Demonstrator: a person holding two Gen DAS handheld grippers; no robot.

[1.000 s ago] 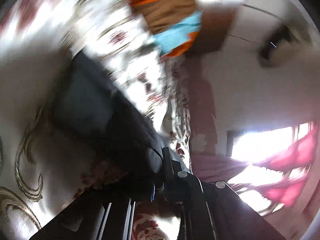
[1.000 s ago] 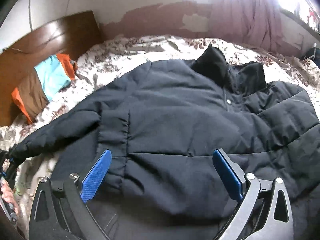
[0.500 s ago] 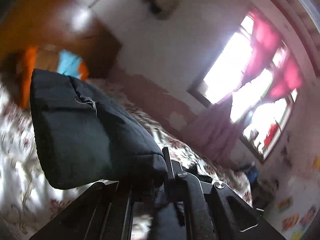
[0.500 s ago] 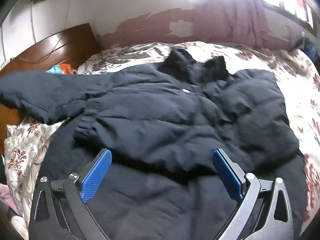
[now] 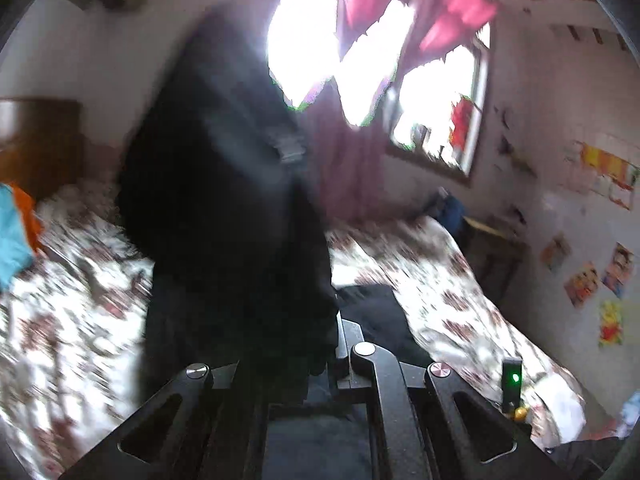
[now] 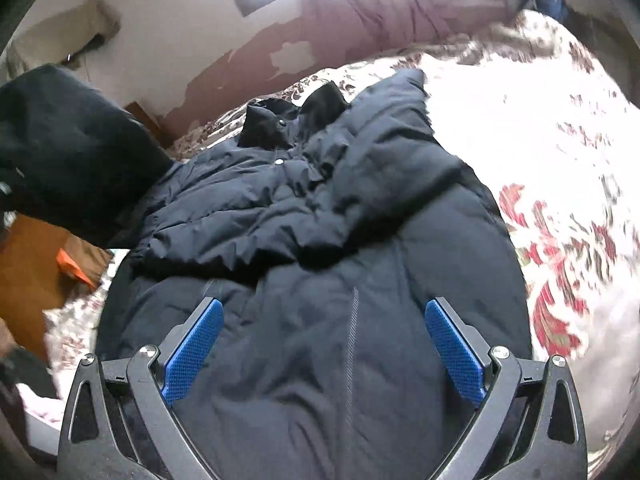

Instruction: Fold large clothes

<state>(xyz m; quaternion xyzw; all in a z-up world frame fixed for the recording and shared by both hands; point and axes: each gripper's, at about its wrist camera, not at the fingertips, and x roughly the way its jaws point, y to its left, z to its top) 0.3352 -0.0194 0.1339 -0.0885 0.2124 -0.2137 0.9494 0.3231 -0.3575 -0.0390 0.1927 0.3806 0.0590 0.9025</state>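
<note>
A dark navy puffer jacket (image 6: 320,240) lies spread on a bed whose floral bedspread (image 6: 560,160) shows on its right, washed out by window glare. Its black collar (image 6: 292,120) points toward the far wall, and one sleeve is folded across the chest.

The right claw (image 6: 320,344) hovers over the jacket's lower part, its two blue pads (image 6: 192,344) spread wide with nothing between them. The camera looks down along the fingers, so whether they touch the fabric cannot be told.

At the left edge of the right wrist view a raised mass of dark fabric (image 6: 68,148) is cut off by the frame — the other sleeve, held up off the bed.

In the left wrist view that sleeve (image 5: 224,184) fills the centre as a blurred black shape against the bright window (image 5: 360,60) and pink curtains (image 5: 440,12). The left claw (image 5: 316,344) is pinched on its lower end; the fabric covers the fingertips, so the pads themselves are hidden. The whole view is motion-smeared, and the bedspread pattern is hard to make out. A small device with a green light (image 5: 514,378) sits at lower right — what it is cannot be told. Orange and teal cloth (image 5: 16,224) shows at the far left, cut off.
</note>
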